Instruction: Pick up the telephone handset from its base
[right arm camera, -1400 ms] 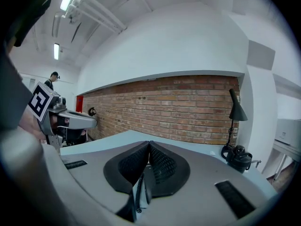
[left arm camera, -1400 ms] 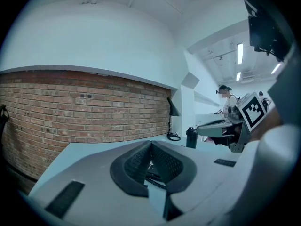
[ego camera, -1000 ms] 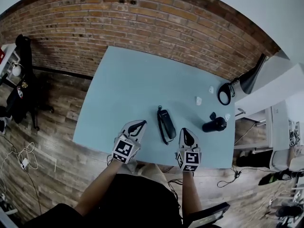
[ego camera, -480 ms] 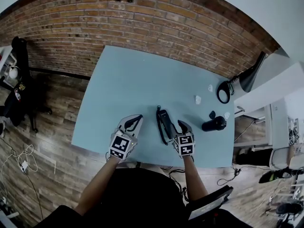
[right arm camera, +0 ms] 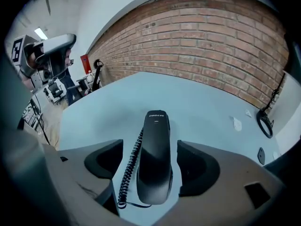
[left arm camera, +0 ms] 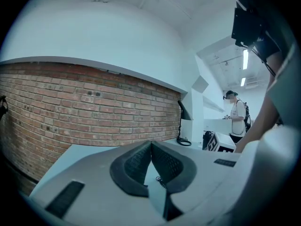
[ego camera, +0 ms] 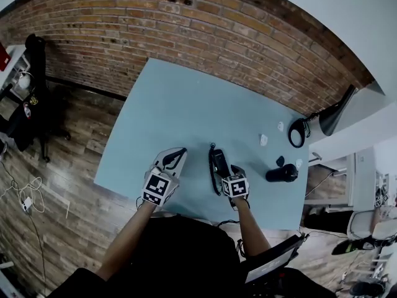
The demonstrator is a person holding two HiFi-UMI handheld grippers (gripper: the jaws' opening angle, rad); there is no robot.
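Handset (ego camera: 218,165) lay near the 6 o'clock edge of the surface (ego camera: 167,104), long axis 12-to-6. Right hand-held gripper (right arm camera: 151,164) was nearer, at the handset's 6 o'clock end. Its jaws had just opened wide and straddled the handset without touching. Left hand-held gripper (ego camera: 176,159) sat at its 9 o'clock, jaws together, empty.
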